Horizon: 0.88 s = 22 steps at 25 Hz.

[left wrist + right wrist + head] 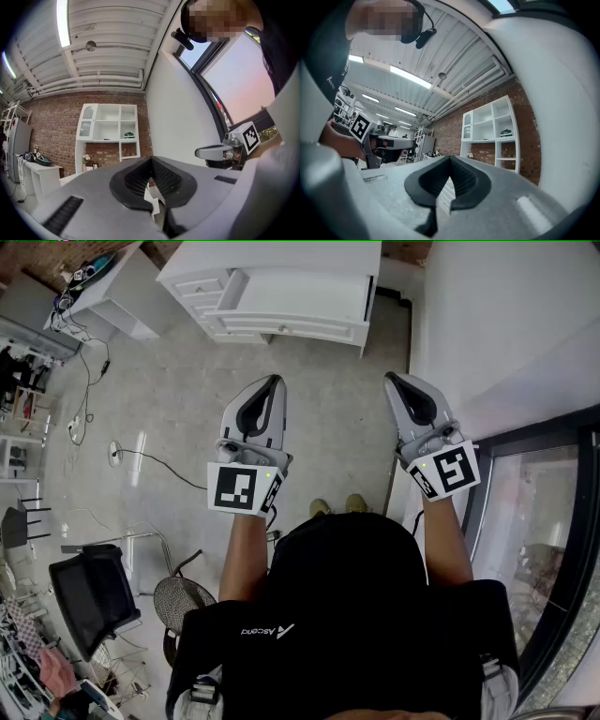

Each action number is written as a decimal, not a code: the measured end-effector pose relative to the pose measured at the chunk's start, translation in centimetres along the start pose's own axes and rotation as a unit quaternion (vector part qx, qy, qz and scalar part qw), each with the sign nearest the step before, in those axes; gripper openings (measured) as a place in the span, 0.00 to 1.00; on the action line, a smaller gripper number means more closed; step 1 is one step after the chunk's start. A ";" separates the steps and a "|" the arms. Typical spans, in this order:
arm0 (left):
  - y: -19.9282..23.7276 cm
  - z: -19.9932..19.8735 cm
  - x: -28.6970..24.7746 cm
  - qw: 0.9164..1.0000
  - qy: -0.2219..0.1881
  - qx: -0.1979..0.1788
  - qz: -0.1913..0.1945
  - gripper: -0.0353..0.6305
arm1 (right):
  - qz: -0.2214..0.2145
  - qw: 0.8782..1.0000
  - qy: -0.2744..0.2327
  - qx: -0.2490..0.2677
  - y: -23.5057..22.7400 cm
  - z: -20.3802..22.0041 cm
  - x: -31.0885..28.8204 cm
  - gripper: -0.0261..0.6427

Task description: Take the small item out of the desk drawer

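The white desk (298, 289) stands across the floor ahead, with its stack of drawers (202, 287) at its left end. No small item shows in any view, and I cannot see inside a drawer. My left gripper (277, 382) is held out at chest height, pointing at the desk, its jaws shut with nothing between them. My right gripper (391, 381) is level with it on the right, also shut and empty. In the left gripper view the closed tips (151, 160) aim at a white shelf unit (110, 129). The right gripper view shows the same closed tips (450, 158).
A second white desk (112, 292) with clutter stands at the far left. A cable (141, 457) runs over the floor. A black chair (94, 592) and a round stool (183, 601) are behind my left side. A white wall (497, 315) and glass panel (539, 540) close the right.
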<state>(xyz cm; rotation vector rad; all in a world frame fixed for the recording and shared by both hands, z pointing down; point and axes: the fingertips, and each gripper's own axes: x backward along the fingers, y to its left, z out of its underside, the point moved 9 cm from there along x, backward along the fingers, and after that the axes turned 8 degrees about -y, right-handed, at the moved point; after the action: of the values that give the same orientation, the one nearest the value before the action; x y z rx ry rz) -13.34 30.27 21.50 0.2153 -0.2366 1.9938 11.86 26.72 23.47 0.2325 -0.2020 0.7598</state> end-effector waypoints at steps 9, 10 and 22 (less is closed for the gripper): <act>0.5 0.3 -0.1 1.000 -0.004 0.005 0.004 0.05 | 0.004 1.000 -0.003 -0.004 0.0 0.2 -0.5 0.04; 0.6 0.3 0.0 1.000 -0.006 0.008 0.005 0.05 | 0.004 1.000 -0.002 -0.004 0.0 0.2 -0.6 0.04; 2.9 0.9 -0.2 0.999 0.004 0.014 -0.029 0.21 | 0.003 1.000 0.005 -0.004 0.7 0.5 -2.0 0.04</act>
<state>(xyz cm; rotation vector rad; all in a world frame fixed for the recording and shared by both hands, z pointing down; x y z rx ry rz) -15.85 28.70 22.11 0.2302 -0.1957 1.9402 9.92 25.76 23.53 0.2212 -0.1964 0.7659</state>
